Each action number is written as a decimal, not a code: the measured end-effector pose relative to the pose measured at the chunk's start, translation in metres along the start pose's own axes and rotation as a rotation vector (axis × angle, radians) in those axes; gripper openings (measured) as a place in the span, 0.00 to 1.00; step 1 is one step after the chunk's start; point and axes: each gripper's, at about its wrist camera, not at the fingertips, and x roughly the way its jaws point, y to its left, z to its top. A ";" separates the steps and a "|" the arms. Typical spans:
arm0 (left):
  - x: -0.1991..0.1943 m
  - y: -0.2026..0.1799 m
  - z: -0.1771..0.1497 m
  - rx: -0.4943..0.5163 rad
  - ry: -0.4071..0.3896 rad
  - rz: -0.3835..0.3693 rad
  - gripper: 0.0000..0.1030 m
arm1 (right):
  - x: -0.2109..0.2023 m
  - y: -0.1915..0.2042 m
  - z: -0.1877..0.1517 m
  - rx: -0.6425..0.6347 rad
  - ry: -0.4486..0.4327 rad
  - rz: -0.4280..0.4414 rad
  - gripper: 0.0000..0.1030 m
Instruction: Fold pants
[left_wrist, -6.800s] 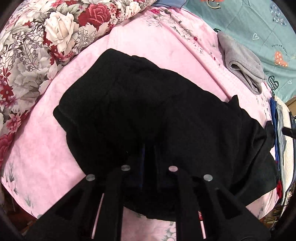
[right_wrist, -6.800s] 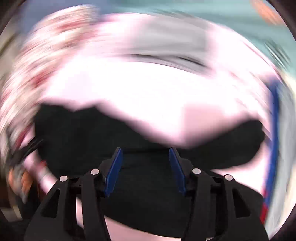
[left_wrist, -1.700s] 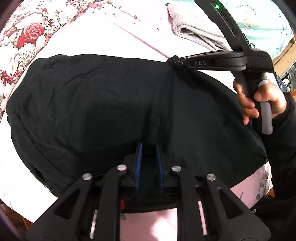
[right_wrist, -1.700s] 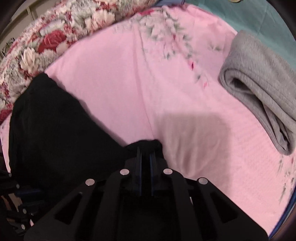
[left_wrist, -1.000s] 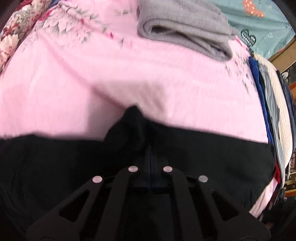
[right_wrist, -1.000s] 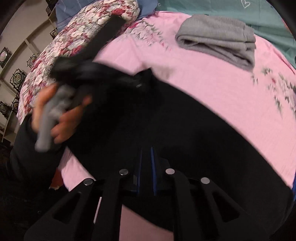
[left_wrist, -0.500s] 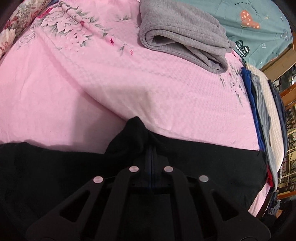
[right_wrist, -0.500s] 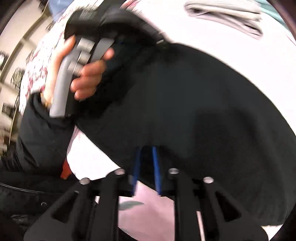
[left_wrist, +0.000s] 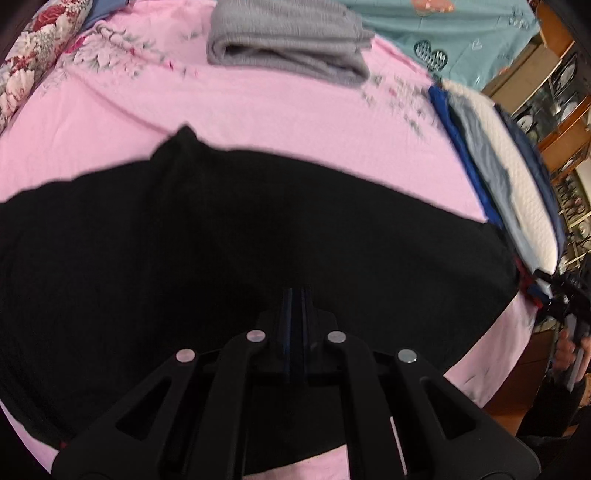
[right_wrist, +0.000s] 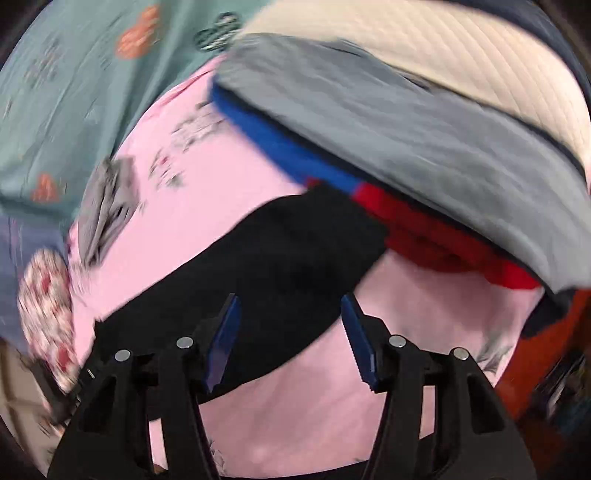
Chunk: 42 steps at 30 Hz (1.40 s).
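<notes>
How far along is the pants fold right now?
Done: the black pants lie doubled over in a wide band on the pink sheet. In hand: nothing. The right claw has just been opening, empty above one end; the left claw is shut over the cloth. Left: probably another fold to make it compact.

The black pants (left_wrist: 229, 236) lie flat on the pink bedsheet (left_wrist: 258, 110) as a wide folded band running across it, one small corner peaking up along the far edge, and one end reaching the red and blue edge of a stack of folded clothes (right_wrist: 424, 122).
</notes>
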 end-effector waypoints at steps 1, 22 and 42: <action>0.006 0.000 -0.004 -0.003 0.015 0.016 0.03 | 0.006 -0.009 0.002 0.016 0.016 0.026 0.56; 0.007 -0.003 -0.016 -0.034 0.025 0.070 0.05 | 0.061 -0.040 0.027 0.098 0.008 0.243 0.27; 0.093 -0.213 0.044 0.157 0.171 -0.176 0.06 | -0.015 0.085 -0.010 -0.395 -0.171 0.186 0.16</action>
